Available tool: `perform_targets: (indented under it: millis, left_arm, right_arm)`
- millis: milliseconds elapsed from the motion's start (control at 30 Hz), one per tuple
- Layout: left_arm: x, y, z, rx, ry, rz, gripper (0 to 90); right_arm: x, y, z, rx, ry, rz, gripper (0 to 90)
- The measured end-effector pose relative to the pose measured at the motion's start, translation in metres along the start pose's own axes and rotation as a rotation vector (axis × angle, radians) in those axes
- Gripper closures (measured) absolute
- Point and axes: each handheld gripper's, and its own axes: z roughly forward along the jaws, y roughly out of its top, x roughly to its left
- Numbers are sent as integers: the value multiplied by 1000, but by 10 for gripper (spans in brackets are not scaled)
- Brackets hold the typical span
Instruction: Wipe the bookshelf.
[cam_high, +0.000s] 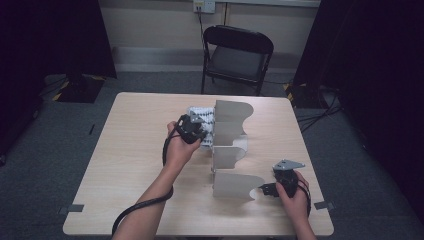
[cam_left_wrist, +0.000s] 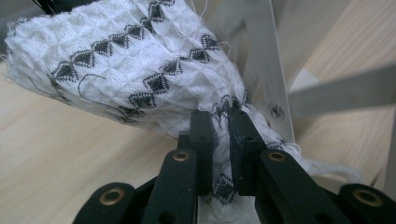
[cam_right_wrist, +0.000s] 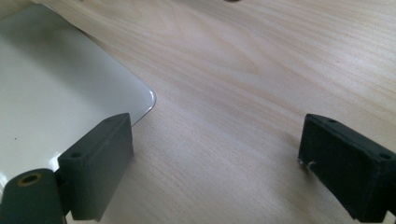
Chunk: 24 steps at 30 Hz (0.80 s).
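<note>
The left gripper (cam_high: 196, 131) has its jaws clamped on the white patterned cloth (cam_left_wrist: 140, 70), holding it against the far left side of the metal divider rack (cam_high: 227, 150), seemingly to feed it in. The right gripper (cam_high: 267, 189), jaws wide apart, rests on the table (cam_high: 125, 165) by the rack's near panel, likely ready to steady it.

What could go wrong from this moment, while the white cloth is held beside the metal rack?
1. The white waffle cloth with black diamonds has loose threads; they might snag on the grey metal divider rack.
2. The left gripper pinches only a small fold, so the cloth may slip.
3. The right gripper, open, merely rests beside the rack, which might shift.
</note>
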Motion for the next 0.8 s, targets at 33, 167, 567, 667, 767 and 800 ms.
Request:
perform_targets:
  millis: [33,167,567,667,767,800]
  left_arm:
    - [-1,-4,2,11,-7,-2,818]
    - [-5,-23,14,46,-29,-20,817]
    - [-6,-50,23,94,-31,-46,814]
    - [-3,-53,18,94,-9,-56,800]
    - [3,-59,12,88,21,-77,760]
    - [4,-61,11,81,33,-86,713]
  right_arm:
    - [0,0,0,-1,0,-1,91]
    - [0,0,0,0,0,0,91]
    - [0,0,0,0,0,0,91]
    - [0,0,0,0,0,0,91]
    - [0,0,0,0,0,0,91]
    - [0,0,0,0,0,0,91]
